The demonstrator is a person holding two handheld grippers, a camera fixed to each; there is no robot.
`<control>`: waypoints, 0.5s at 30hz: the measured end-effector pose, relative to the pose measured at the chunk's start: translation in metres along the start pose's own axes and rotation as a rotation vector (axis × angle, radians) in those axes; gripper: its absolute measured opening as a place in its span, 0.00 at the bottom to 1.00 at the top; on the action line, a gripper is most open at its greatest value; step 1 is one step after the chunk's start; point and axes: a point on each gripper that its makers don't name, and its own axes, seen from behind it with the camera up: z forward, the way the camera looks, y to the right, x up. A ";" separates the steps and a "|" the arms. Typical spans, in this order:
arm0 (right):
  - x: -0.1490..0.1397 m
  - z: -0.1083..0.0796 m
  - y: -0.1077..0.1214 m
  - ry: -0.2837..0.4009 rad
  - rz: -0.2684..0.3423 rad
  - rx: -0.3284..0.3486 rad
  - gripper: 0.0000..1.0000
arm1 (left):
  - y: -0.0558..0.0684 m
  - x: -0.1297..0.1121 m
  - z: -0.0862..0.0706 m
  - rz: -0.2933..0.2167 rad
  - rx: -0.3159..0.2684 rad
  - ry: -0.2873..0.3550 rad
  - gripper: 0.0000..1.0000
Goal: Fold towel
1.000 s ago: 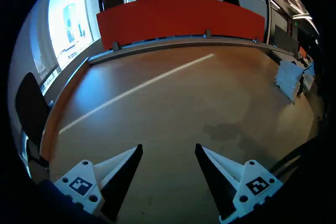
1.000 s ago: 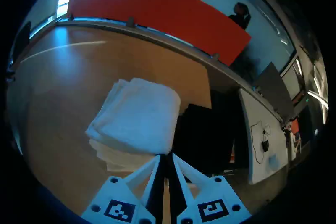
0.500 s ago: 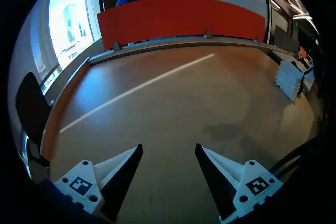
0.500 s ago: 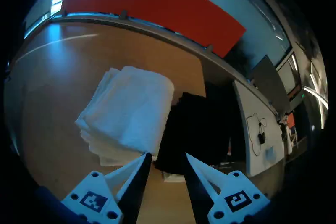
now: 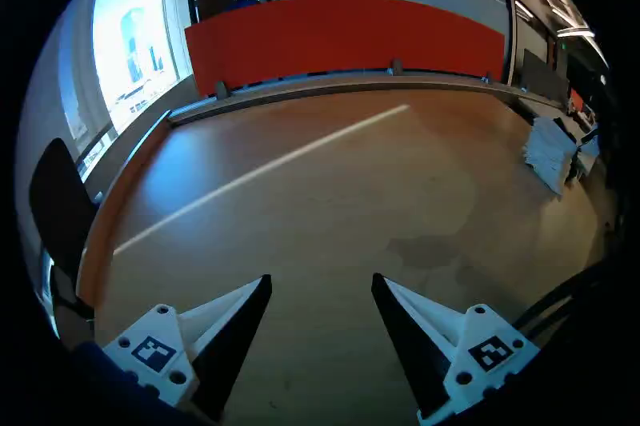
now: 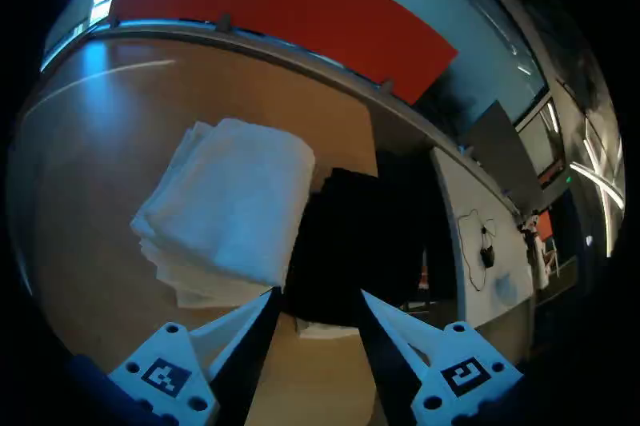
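Observation:
A stack of folded white towels (image 6: 224, 214) lies on the wooden table (image 6: 96, 146) near its right edge in the right gripper view. My right gripper (image 6: 317, 306) hovers open just in front of the stack's near corner, holding nothing. In the left gripper view the same stack of towels (image 5: 552, 153) sits far off at the right. My left gripper (image 5: 322, 292) stands open over bare table (image 5: 320, 186), with nothing between its fingers.
An orange partition (image 5: 344, 34) runs along the table's far edge, with people behind it. A dark chair (image 5: 56, 202) stands at the left. Past the table's right edge is a dark gap (image 6: 360, 234) and a white desk (image 6: 480, 258) with a cable on it.
My right gripper has opened from shut and let go of the towel stack, drawing slightly back and to the right. The left gripper has not moved. People behind the partition walked leftward.

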 end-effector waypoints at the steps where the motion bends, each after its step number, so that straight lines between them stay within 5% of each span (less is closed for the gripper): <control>1: -0.001 0.000 0.001 -0.002 0.002 -0.003 0.66 | 0.000 0.000 0.000 -0.001 0.000 0.000 0.93; 11: 0.001 -0.004 0.002 0.012 0.016 -0.009 0.66 | 0.000 0.001 -0.002 0.002 -0.002 0.002 0.93; 13: 0.004 -0.005 0.001 0.020 0.017 -0.010 0.69 | 0.000 0.001 -0.002 0.001 -0.002 0.004 0.93; 15: 0.007 -0.005 0.000 0.030 0.022 -0.011 0.85 | 0.000 0.001 -0.003 0.000 -0.003 0.005 0.93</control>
